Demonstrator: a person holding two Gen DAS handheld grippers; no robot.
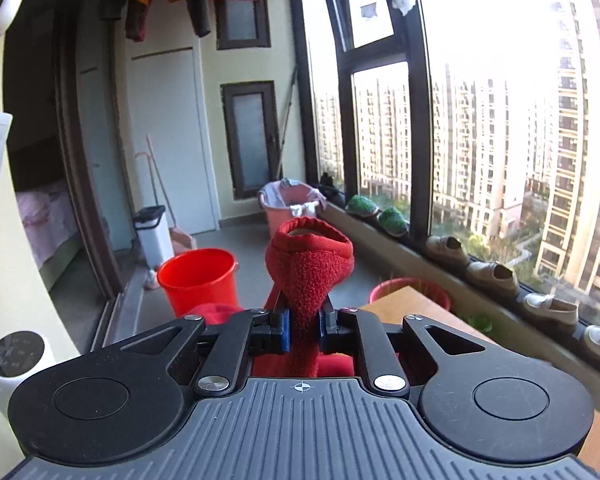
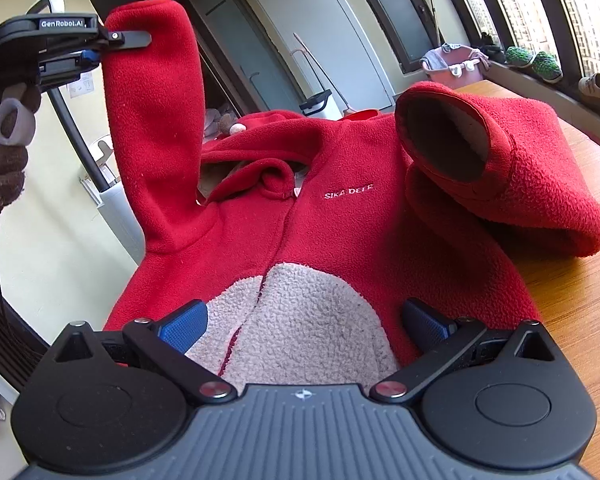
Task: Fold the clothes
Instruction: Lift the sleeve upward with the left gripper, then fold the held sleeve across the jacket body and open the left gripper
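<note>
Right gripper nearest, jaws wide apart, empty, poised over the hoodie spread front-up on the desk. Left gripper jaws clamped on the sleeve near its cuff, lifted clear. Risk: thick fleece slips free mid-fold, or the pull drags the unpinned body askew.

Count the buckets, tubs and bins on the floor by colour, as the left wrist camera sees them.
Red: 2, a bucket and a basin partly behind the table
Pink: 1, a tub
White: 1, a bin with a black lid
Total: 4
</note>
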